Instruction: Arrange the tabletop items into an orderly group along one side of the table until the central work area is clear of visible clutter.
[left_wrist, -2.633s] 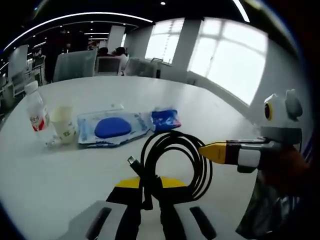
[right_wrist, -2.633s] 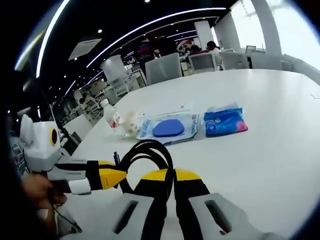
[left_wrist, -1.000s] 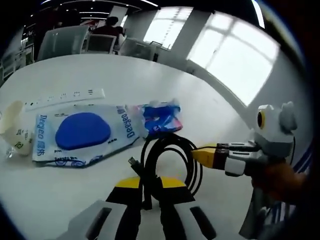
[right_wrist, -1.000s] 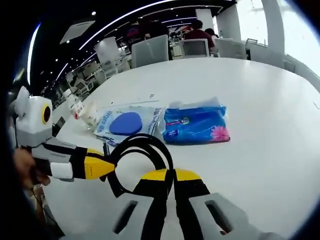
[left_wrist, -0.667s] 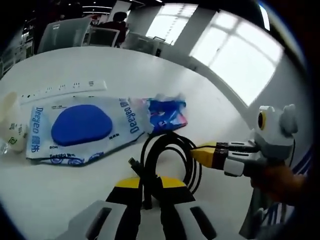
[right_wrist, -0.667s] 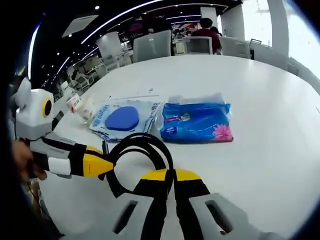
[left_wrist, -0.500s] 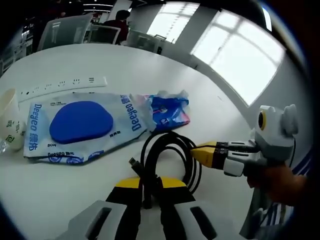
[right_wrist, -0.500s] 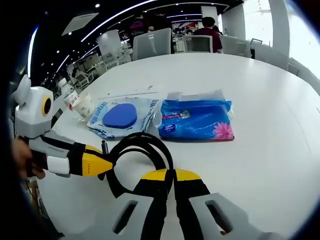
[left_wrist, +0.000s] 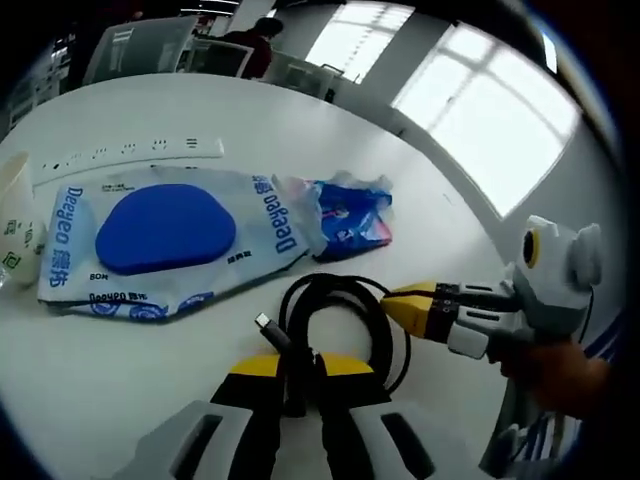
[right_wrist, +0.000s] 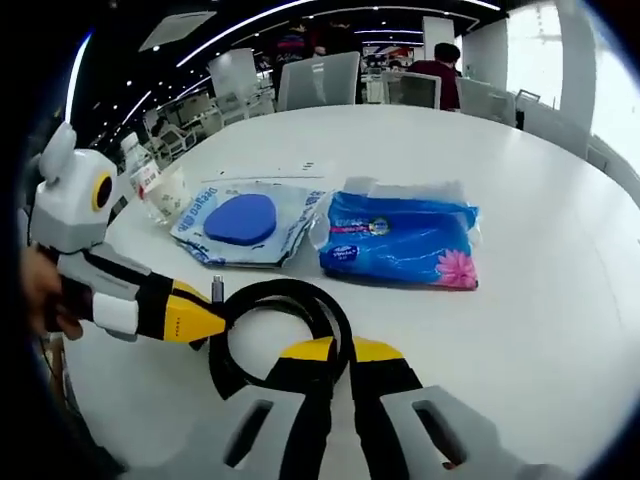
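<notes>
Open office with a large white table

The white table (left_wrist: 300, 130) runs back toward grey chairs (right_wrist: 320, 80) where a person (right_wrist: 440, 75) sits. Bright windows (left_wrist: 490, 110) line one side, split by a white pillar (left_wrist: 375, 50). The ceiling (right_wrist: 130, 50) is dark, crossed by long curved light strips (right_wrist: 250, 20) and small spotlights.

paper cup (left_wrist: 12, 232) cut off at edge, bottle (right_wrist: 148, 178) label too small to read

Smooth white table (right_wrist: 560, 260), faintly glossy; crinkly shiny plastic wipes pack (left_wrist: 160, 235) and tissue pack (right_wrist: 405, 243); matt black rubbery cable (left_wrist: 335, 320).
</notes>
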